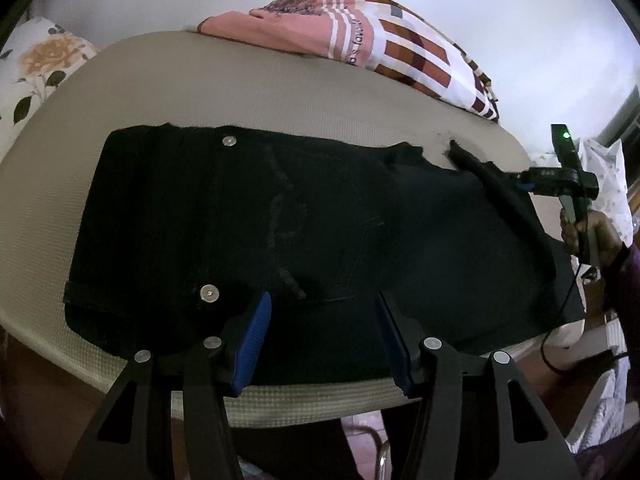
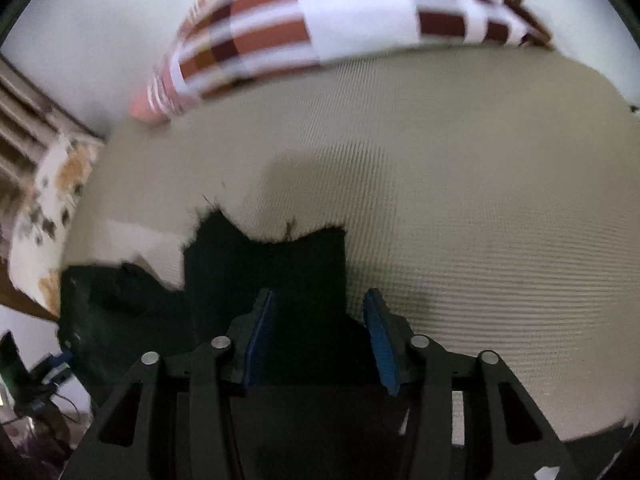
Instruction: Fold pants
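Note:
Black pants (image 1: pixel 280 220) lie flat on a beige mat (image 1: pixel 240 92), waistband at the left with two metal buttons. My left gripper (image 1: pixel 322 340) is open, its blue pads (image 1: pixel 252 344) over the near edge of the pants, holding nothing. In the left wrist view my right gripper (image 1: pixel 520 184) is at the far right, at a dark folded strip of the pants; its jaws are not clear there. In the right wrist view my right gripper (image 2: pixel 320 340) is open, with a frayed black pant end (image 2: pixel 280 264) lying between and beyond its pads. That view is blurred.
A pink and checked pile of folded cloth (image 1: pixel 360 40) sits at the mat's far edge, also in the right wrist view (image 2: pixel 300 20). A floral pillow (image 1: pixel 36 68) lies at the left. The mat's near edge (image 1: pixel 300 400) drops to a chair frame below.

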The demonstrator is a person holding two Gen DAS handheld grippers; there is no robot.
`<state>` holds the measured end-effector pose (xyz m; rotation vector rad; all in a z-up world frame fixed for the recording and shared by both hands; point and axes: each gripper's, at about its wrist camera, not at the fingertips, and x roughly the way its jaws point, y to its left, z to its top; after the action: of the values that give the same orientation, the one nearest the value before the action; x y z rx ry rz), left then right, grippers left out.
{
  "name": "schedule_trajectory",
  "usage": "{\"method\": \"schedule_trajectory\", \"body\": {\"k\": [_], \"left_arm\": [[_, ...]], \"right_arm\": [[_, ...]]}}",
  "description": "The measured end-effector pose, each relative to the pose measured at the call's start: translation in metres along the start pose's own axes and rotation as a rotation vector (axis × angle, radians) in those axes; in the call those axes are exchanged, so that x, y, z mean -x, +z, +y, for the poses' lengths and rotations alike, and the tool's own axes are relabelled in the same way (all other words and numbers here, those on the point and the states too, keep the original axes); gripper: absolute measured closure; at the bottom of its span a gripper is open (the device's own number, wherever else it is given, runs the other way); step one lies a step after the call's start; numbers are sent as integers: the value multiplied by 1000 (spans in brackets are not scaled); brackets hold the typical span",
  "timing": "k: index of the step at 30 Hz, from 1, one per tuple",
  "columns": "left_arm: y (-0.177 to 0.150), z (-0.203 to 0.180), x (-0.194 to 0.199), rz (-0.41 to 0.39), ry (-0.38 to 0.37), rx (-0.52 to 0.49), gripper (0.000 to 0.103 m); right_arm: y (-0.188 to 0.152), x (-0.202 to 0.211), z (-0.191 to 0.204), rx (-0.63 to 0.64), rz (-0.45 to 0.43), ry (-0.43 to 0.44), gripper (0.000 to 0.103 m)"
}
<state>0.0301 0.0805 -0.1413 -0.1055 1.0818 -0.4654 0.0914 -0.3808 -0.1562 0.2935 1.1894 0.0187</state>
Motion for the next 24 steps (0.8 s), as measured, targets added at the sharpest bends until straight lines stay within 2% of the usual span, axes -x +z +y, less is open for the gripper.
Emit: {"method": "schedule_trajectory", "body": {"k": [2, 3, 4, 8, 11, 14, 15, 18, 21, 24], "left_arm": [[1, 4, -3, 12, -4, 23, 48], [0, 6, -4, 14, -8, 33, 48], [1, 8, -4, 17, -17, 50, 48], [3, 6, -2, 13, -19, 55, 48], [5, 2, 3, -2, -5, 40, 48], [5, 3, 5, -2, -10, 51, 43], [5, 3, 6, -3, -13, 56, 43], [6, 3, 7, 2, -20, 62, 43], [5, 1, 6, 11, -23, 63, 42], [3, -3, 4, 24, -21, 59, 42]], "right_arm": [[1, -8, 3, -6, 21, -8, 89], [2, -7, 5, -3, 6, -8, 95], [1, -3, 8, 2, -22, -17, 97], [-10, 41, -5, -132, -195, 48, 100], [-37, 90, -34, -327, -351, 126, 100], [-99, 145, -71, -548, -498, 168, 100], [-114, 156, -78, -590, -522, 166, 100], [-190, 195, -107, -772, -603, 129, 100], [-246, 207, -124, -914, -618, 106, 100], [-300, 191, -139, -1038, -568, 116, 100]]}}
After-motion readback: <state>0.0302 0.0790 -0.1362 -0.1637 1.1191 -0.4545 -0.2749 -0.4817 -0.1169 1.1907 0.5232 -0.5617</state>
